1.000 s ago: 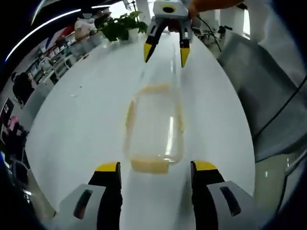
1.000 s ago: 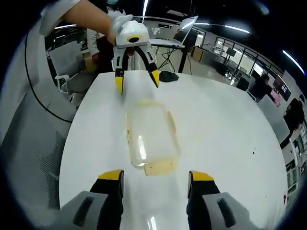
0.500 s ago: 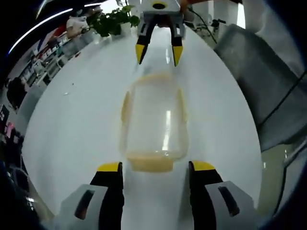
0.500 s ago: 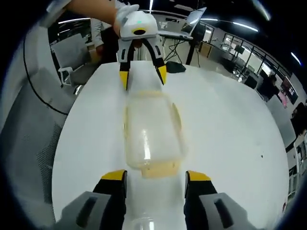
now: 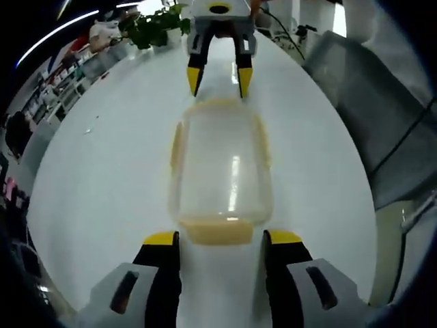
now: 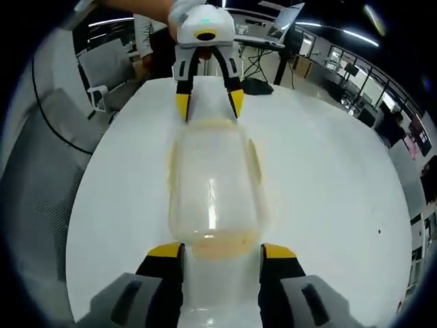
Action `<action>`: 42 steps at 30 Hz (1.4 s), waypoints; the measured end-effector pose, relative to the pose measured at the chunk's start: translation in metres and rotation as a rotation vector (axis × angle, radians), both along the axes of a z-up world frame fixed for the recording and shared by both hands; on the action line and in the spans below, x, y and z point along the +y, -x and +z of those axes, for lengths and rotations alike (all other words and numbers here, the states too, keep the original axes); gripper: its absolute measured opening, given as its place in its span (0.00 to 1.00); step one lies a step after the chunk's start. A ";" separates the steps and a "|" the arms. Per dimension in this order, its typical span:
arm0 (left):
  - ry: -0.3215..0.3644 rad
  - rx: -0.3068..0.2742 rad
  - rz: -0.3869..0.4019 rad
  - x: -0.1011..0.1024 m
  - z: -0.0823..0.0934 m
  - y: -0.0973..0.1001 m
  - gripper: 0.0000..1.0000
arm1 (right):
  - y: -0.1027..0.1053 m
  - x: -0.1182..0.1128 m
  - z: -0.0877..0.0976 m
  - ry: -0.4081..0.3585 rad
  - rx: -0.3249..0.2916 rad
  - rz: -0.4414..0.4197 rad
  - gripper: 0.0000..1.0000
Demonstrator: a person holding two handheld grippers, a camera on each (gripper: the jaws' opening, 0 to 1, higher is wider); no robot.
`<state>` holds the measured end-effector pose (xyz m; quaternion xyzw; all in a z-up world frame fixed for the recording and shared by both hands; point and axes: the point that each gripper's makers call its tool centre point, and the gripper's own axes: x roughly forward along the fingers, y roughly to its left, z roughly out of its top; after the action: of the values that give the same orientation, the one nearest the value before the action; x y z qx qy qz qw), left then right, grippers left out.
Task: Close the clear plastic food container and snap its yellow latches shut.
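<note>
A clear plastic food container [image 5: 220,167] lies lengthwise on the white table [image 5: 102,171] with its lid resting on top. Pale yellow latches [image 5: 176,145] run along its sides and ends. My left gripper [image 5: 222,240] is open, and its yellow tips flank the near end latch [image 5: 220,232]. At the far end my right gripper [image 5: 218,78] stands open, with its tips just above that rim. In the right gripper view the same container [image 6: 213,184] reaches from my right gripper [image 6: 221,251] to the left gripper [image 6: 209,106], which a hand holds.
A potted plant [image 5: 153,27] stands at the table's far end. Grey chairs [image 5: 369,109] [image 6: 41,171] sit along one long side. A dark object [image 6: 256,85] lies on the table behind the left gripper, with a laptop [image 6: 273,27] beyond.
Both grippers have moved in toward the container from opposite ends. Their open jaws now sit at its two end latches. The container itself has stayed put.
</note>
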<state>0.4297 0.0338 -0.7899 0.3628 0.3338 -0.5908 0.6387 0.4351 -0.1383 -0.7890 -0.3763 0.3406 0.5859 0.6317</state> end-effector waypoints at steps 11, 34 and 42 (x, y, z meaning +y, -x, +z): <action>-0.022 0.007 -0.017 -0.004 -0.007 -0.001 0.38 | -0.001 0.001 -0.008 0.039 -0.001 0.041 0.37; -0.014 0.059 0.034 -0.007 -0.010 0.000 0.38 | 0.001 0.003 -0.015 0.080 0.069 0.071 0.37; 0.003 0.063 0.042 -0.007 -0.009 0.001 0.37 | 0.002 0.003 -0.014 0.050 0.067 0.087 0.36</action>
<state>0.4289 0.0269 -0.7990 0.3361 0.3604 -0.5888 0.6407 0.4329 -0.1356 -0.8032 -0.3867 0.3593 0.6165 0.5843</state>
